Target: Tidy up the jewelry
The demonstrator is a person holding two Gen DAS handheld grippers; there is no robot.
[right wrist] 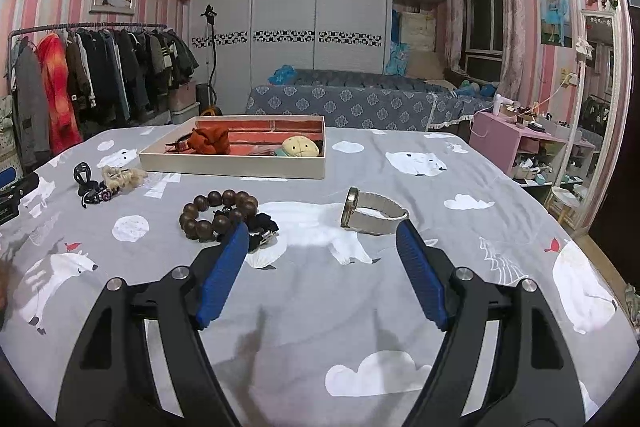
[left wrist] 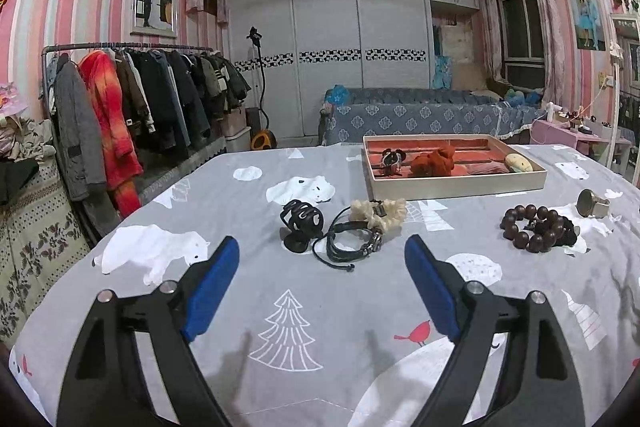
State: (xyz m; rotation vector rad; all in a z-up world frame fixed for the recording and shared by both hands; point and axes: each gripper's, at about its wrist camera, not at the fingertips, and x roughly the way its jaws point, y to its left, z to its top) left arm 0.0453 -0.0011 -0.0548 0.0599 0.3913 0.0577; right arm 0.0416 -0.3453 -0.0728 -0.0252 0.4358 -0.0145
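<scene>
Two grippers hover low over a bed covered in a grey sheet [left wrist: 248,211] printed with polar bears and trees. Both stand with their blue pads wide apart and nothing between them.

Just beyond the left gripper [left wrist: 322,251] lie a black hair claw [left wrist: 301,221], a black cord bracelet [left wrist: 352,241] to its right and touching it, and a cream scrunchie [left wrist: 380,213] right behind the bracelet. Further right sits a dark wooden bead bracelet [left wrist: 530,227].

From the right gripper [right wrist: 318,237], that bead bracelet [right wrist: 218,213] is at the near left, beside the left pad's tip. A watch [right wrist: 370,213] with a pale band lies on its edge, just beyond the right pad.

Farther back rests a shallow tray [right wrist: 232,167] with a red lining, holding a rust-coloured scrunchie [right wrist: 210,141], a small yellowish plush piece [right wrist: 301,147] and a few smaller items I cannot make out.
</scene>
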